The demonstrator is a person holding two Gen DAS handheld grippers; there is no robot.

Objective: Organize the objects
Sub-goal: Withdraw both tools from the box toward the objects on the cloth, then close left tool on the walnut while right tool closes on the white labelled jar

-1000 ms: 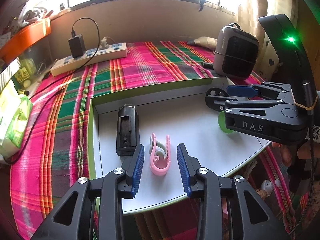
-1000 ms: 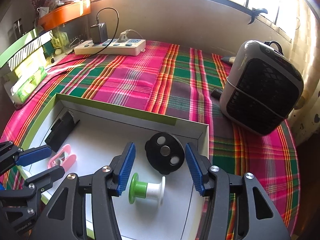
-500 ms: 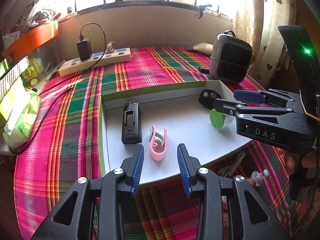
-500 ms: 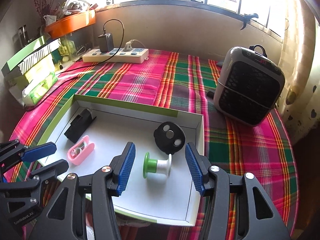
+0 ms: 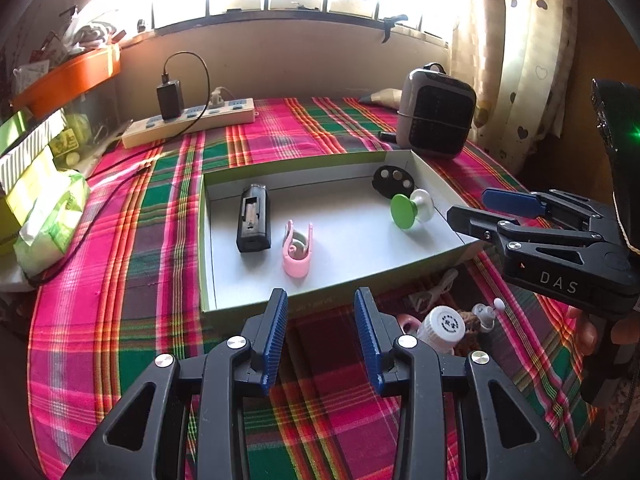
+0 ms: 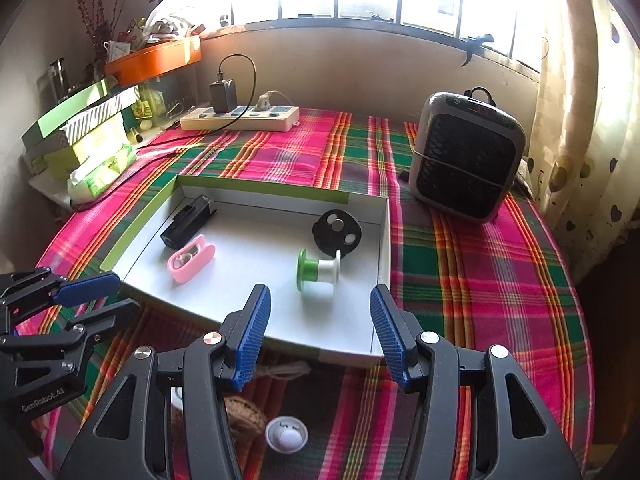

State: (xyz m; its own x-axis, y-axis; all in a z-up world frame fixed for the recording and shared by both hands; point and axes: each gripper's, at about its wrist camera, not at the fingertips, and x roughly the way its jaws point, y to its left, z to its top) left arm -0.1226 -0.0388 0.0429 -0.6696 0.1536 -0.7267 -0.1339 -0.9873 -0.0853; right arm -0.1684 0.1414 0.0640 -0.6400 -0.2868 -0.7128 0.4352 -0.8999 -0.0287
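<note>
Tray (image 6: 382, 240): 4 items | 2 grippers: left (image 5: 320, 336), right (image 6: 320, 330) fingers parted, empty

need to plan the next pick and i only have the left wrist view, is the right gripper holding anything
Observer: No. The right gripper is open, with nothing between its pads.
Operator: what's the spool like from the side
Observer: The spool lies on its side in the tray. It has a green flange and core at one end and is white at the other.
Operator: is the heater on
Observer: Red digits glow on top of the heater, too small to read.
</note>
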